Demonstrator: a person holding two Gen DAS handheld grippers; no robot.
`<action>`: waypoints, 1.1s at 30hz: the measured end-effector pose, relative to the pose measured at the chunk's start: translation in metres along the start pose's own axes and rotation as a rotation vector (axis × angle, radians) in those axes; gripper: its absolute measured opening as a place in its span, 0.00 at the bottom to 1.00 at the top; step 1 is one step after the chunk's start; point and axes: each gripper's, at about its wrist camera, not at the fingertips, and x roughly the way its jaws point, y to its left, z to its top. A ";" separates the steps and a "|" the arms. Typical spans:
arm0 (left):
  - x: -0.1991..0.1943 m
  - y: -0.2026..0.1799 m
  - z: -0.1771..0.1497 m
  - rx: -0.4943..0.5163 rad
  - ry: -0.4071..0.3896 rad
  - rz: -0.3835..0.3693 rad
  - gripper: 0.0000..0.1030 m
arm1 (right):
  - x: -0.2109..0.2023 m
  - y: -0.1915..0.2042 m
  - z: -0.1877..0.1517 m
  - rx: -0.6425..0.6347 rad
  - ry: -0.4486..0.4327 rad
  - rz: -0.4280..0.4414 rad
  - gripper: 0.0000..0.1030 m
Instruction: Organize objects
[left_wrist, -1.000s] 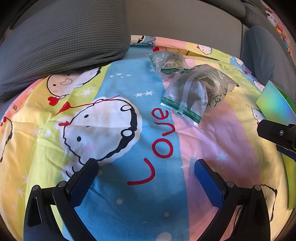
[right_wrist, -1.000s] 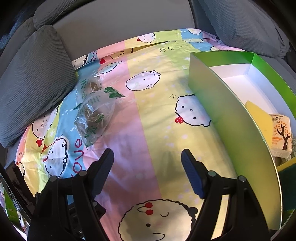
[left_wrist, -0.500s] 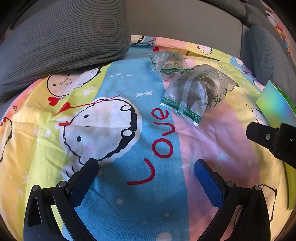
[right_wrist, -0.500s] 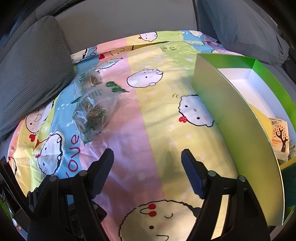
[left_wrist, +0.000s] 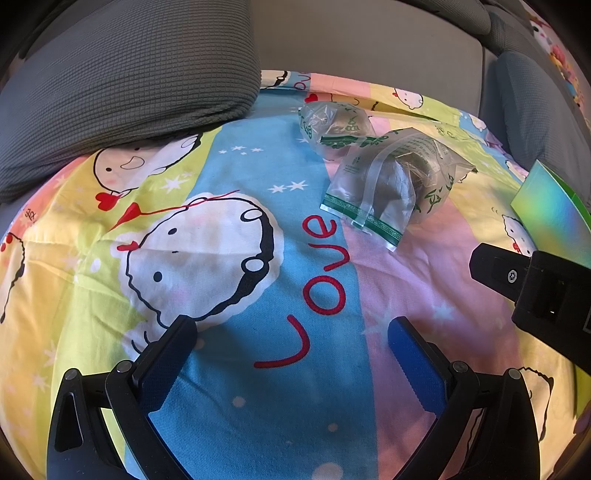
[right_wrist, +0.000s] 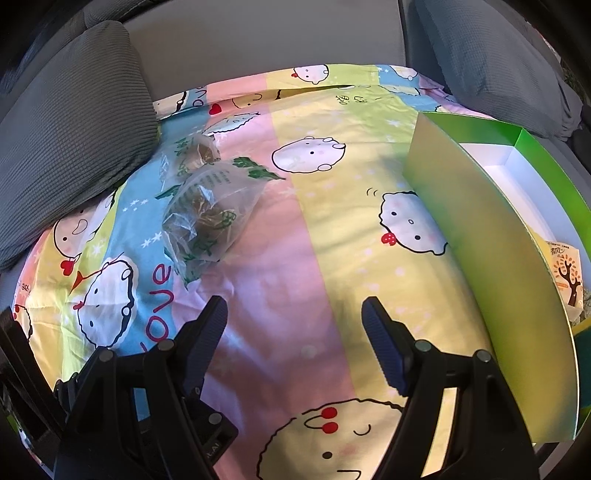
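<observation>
**Reaching for the clear bags beside the green box**

Hovering above the cartoon-print bedsheet (right_wrist: 332, 229), the right hand-held gripper (right_wrist: 294, 317) has its jaws apart with nothing between them; the left hand-held gripper (left_wrist: 291, 339) is likewise spread and empty. Two clear bags with green print lie on the sheet, well to the left of the green box (right_wrist: 491, 258): the nearer bag (right_wrist: 207, 218) on the blue and pink stripes, the farther bag (right_wrist: 195, 155) just beyond it and touching it, close to the grey cushion (right_wrist: 74, 129). Both bags hold something brownish; what it is cannot be told.

The step in hand is probably a pick of the nearer bag. Its film looks slack and slippery, so a good grasp would take the bulging middle rather than the flat sealed edge (left_wrist: 360, 218), with the jaws straddling it before closing.

The box stands open, its white floor largely bare. At its near end lie a yellow item and a packet (right_wrist: 565, 273) printed with a tree.
</observation>
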 end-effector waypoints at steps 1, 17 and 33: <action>0.000 0.000 0.000 0.000 0.000 0.000 1.00 | 0.000 -0.001 0.000 0.003 0.002 0.005 0.73; 0.000 0.000 0.000 0.000 0.000 0.000 1.00 | -0.001 0.000 0.000 0.000 0.003 0.015 0.73; 0.001 0.000 0.000 0.000 0.000 0.000 1.00 | -0.001 -0.001 0.000 -0.001 0.009 0.017 0.73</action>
